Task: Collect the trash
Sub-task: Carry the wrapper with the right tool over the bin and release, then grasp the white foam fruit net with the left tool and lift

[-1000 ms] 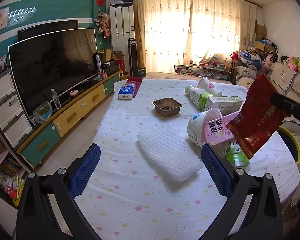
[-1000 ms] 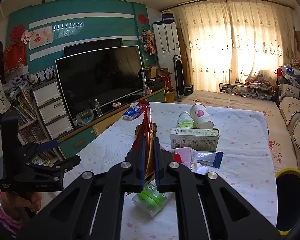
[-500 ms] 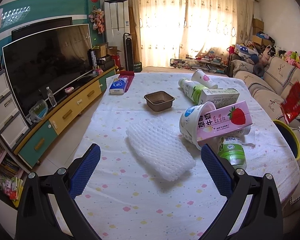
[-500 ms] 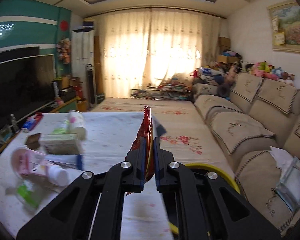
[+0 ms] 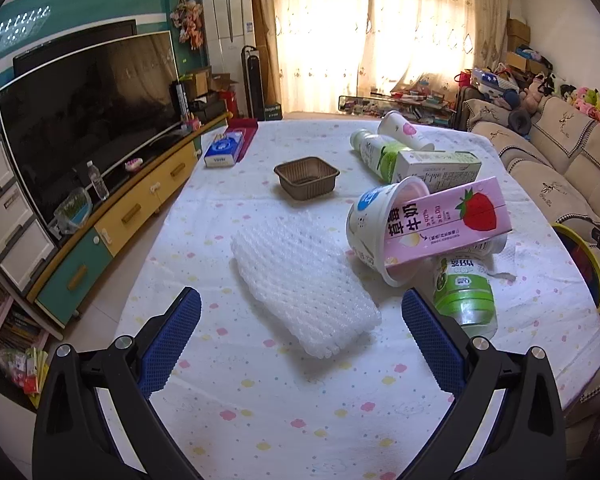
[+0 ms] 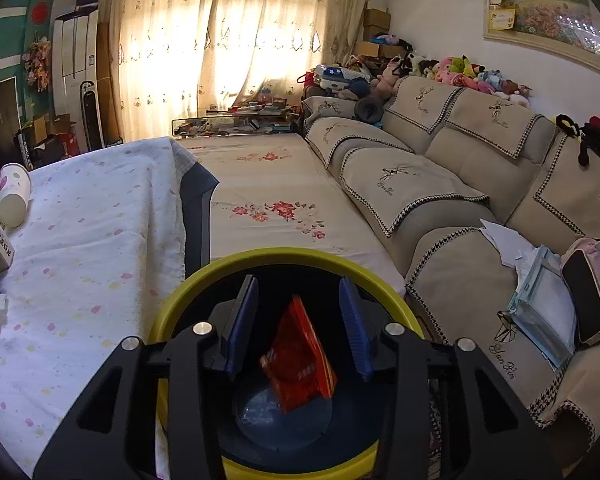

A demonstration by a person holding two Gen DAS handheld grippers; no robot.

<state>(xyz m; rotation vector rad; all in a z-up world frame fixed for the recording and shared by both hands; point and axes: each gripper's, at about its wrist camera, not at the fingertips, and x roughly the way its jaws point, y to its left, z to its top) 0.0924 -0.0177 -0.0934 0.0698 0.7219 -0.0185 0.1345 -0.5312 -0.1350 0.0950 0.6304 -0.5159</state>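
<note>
My right gripper (image 6: 298,322) is open over a yellow-rimmed bin (image 6: 284,258) beside the table. A red snack wrapper (image 6: 300,356) lies loose inside the bin, below the fingers. My left gripper (image 5: 300,330) is open and empty above the table, just in front of a white foam net (image 5: 300,280). A pink strawberry milk carton (image 5: 448,220) sticks out of a white cup (image 5: 374,224). A green-labelled bottle (image 5: 462,294) lies next to them. The bin's rim (image 5: 584,256) shows at the right edge.
On the table (image 5: 300,420) there are also a brown plastic tray (image 5: 306,178), a green-white box (image 5: 436,164), another bottle (image 5: 374,152), a paper cup (image 5: 404,130) and a tissue pack (image 5: 224,152). A TV stands at the left, a sofa (image 6: 460,184) at the right.
My right gripper swung from the table to over the bin, opened, and let the red wrapper fall in. My left gripper moved a little closer to the foam net.
</note>
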